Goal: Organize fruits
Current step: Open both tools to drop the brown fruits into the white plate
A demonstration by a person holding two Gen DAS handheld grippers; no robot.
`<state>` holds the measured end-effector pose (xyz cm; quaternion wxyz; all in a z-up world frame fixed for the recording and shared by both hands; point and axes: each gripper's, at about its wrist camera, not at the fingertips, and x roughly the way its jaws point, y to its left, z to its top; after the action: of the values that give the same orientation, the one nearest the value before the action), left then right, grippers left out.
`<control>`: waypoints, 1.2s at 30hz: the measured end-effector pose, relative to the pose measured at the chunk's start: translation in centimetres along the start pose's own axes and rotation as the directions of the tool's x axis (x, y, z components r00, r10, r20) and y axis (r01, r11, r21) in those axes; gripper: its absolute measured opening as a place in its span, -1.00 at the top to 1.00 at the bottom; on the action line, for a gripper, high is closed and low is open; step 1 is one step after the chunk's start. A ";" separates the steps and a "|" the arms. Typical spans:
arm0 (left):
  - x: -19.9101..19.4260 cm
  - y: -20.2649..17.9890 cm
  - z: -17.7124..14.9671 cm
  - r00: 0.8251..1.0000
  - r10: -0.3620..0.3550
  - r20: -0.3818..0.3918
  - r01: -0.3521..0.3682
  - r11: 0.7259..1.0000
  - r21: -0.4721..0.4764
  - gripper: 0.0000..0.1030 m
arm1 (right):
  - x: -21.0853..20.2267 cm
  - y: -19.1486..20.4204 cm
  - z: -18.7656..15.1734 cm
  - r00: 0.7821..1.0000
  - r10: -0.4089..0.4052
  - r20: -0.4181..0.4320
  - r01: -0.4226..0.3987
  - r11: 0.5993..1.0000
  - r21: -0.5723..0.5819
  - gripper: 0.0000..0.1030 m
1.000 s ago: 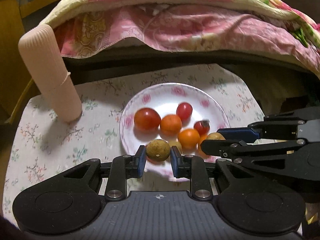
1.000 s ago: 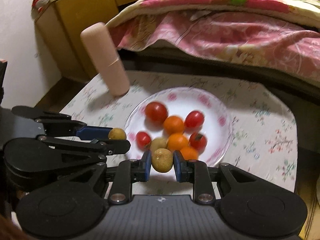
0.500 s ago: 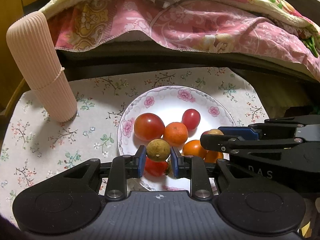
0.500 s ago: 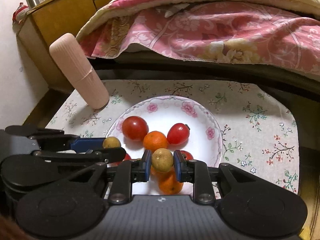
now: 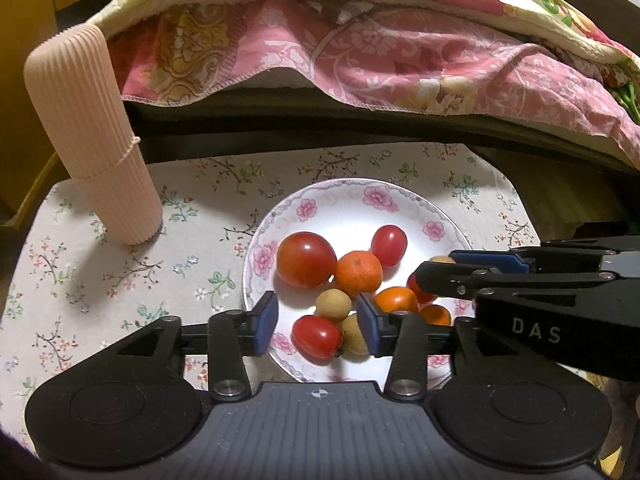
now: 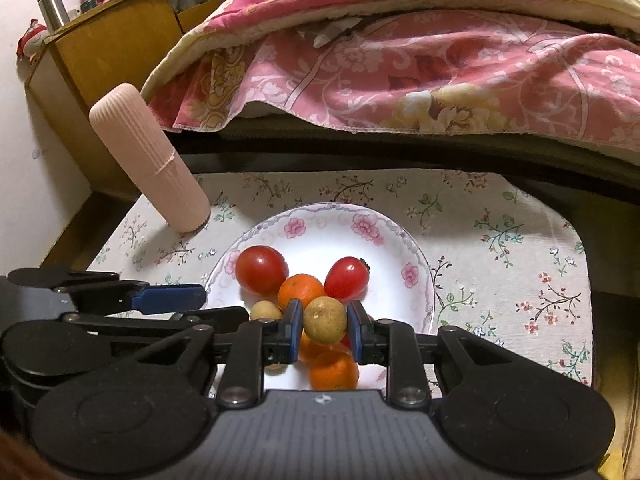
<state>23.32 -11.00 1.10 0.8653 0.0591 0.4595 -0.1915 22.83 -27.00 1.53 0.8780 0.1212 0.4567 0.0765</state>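
Note:
A white floral plate (image 5: 340,204) (image 6: 320,232) holds red tomatoes (image 5: 306,259) (image 6: 261,269), small oranges (image 5: 359,273) (image 6: 301,290) and tan longans. My left gripper (image 5: 316,322) is open over the plate's near side; a longan (image 5: 333,303) lies on the plate between its pads, free of them. My right gripper (image 6: 324,322) is shut on another longan (image 6: 325,320) and holds it above the fruit pile. It reaches in from the right in the left wrist view (image 5: 436,272).
A ribbed pink cylinder (image 5: 90,136) (image 6: 150,160) stands on the floral tablecloth (image 5: 100,272) (image 6: 500,248) left of the plate. A bed with a pink quilt (image 5: 380,48) runs along the far side. A wooden cabinet (image 6: 112,40) is at the far left.
My left gripper has opened and let its longan drop onto the plate. Both grippers have moved forward over the plate; the right one still holds its longan.

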 end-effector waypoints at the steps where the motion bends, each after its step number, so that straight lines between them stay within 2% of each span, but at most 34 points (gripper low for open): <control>1: -0.1 0.0 0.0 1.000 0.008 0.002 -0.008 1.000 0.000 -0.16 | -0.1 0.0 0.0 1.000 0.000 0.002 0.000 1.000 0.003 0.50; 11: -0.8 0.2 -0.1 0.999 0.042 0.018 -0.042 0.999 0.001 -0.37 | -0.5 0.0 -0.1 1.000 -0.003 0.014 0.003 1.000 0.017 0.50; 22: -1.3 0.0 -0.2 0.997 0.072 0.034 -0.073 0.997 0.022 -0.42 | -0.8 0.1 -0.3 1.000 -0.003 0.018 0.002 1.000 0.024 0.50; 28: -1.7 0.1 -0.3 0.992 0.111 0.052 -0.113 0.993 0.021 -0.61 | -1.0 0.1 -0.3 1.000 -0.003 0.023 0.003 0.999 0.032 0.50; 36: -2.7 0.3 -0.7 0.986 0.154 0.068 -0.155 0.988 0.012 -0.73 | -1.7 0.7 -0.7 1.000 0.006 0.031 -0.007 1.000 0.025 0.50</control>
<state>21.50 -9.72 2.91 0.8918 0.0956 0.4226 -0.1299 21.28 -26.59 2.63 0.8830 0.1348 0.4438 0.0718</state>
